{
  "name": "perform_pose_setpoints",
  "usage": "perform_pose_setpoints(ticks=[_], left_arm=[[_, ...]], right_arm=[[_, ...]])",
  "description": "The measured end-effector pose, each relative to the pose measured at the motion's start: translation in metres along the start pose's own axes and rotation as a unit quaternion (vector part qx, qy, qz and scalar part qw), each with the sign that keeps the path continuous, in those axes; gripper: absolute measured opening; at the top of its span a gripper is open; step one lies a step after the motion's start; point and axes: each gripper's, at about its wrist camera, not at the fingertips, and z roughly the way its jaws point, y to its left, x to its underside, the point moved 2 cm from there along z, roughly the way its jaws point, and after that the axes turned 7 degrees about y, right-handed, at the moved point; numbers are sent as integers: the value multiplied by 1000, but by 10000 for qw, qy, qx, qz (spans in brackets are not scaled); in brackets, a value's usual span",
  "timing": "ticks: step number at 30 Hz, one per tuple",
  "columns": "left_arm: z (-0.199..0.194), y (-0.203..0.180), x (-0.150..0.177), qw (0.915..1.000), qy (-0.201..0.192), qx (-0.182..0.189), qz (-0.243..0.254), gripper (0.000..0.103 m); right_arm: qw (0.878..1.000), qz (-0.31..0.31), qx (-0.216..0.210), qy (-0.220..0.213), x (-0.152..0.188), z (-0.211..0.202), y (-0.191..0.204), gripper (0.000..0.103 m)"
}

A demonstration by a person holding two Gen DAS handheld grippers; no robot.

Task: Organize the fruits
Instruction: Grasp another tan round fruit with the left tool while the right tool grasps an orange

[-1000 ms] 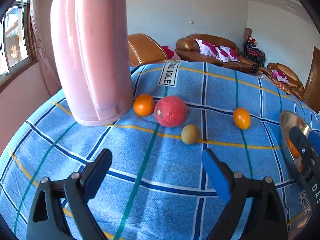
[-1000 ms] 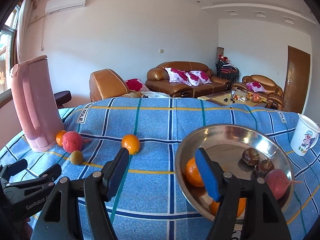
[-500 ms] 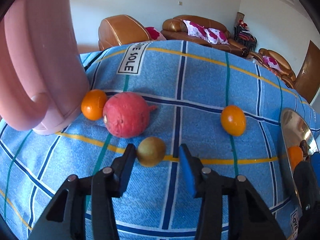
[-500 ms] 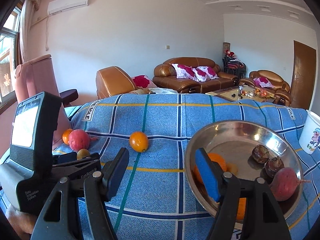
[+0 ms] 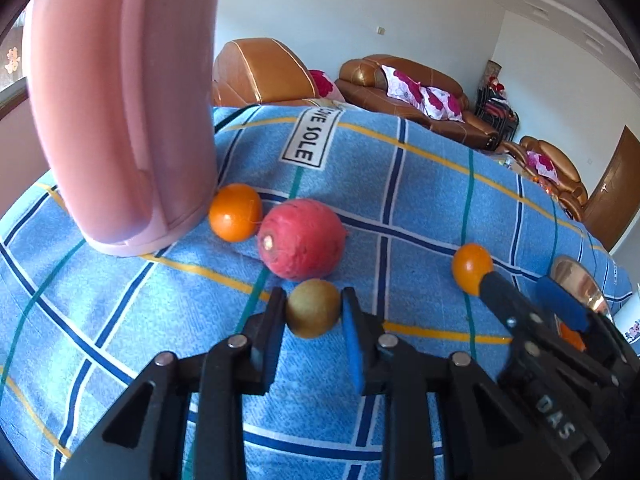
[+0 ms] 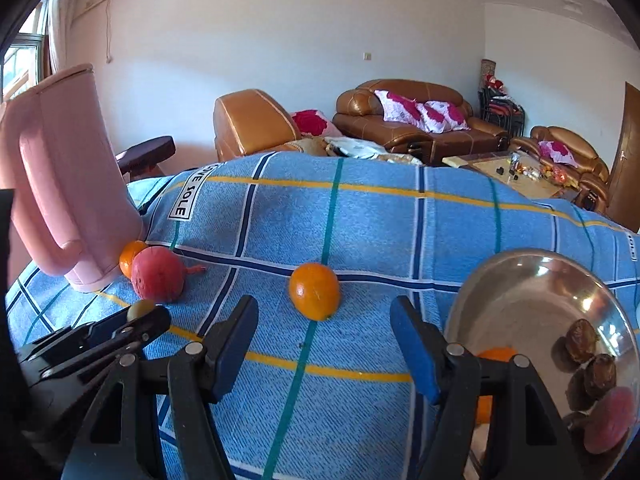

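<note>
My left gripper [image 5: 313, 304] is shut on a small brownish-green round fruit [image 5: 313, 309] resting on the blue checked cloth [image 5: 420, 208]. Just behind it lie a large red fruit [image 5: 302, 239] and an orange [image 5: 235, 212]. A second orange [image 6: 315, 291] lies further right, just ahead of my right gripper [image 6: 322, 320], which is open and empty. A steel bowl [image 6: 520, 280] at right holds an orange, dark brown fruits and a pinkish-red fruit [image 6: 610, 416].
A tall pink jug [image 5: 120, 100] stands at the left, touching the first orange. Brown sofas [image 6: 416, 120] and a low table stand beyond the cloth's far edge. The left gripper also shows in the right wrist view [image 6: 140, 320].
My left gripper has closed its jaws onto the small brownish-green fruit. My right gripper has moved left toward the lone orange, away from the bowl.
</note>
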Motion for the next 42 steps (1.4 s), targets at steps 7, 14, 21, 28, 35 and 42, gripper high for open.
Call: perform_pose_setpoints(ticks=[7,14,21,28,35,42], left_arm=[[0,0,-5,9998,-139,-154,79,29],[3,-10,-6,9984,-273,-413,290,29],[-4,-13,-6,9972,-446,-455,398,29],[-19,-20,2,9930,-857,-585,563,29],[-44,-26,17,9881,-1281,-627,585,29],[-58,-32,31,9859,-1441,-623,584,29]], right_arm=[[9971,-247,119,712,-12,46,13,56],[9964,-213,103,814,-8,43,10,39],[9989,-237,400,19,16,-5,5,39],[9945,-333,690,-716,38,-52,0,39],[9899,-418,738,-1137,49,-78,3,39],[9896,-362,678,-1215,56,-87,-2,39]])
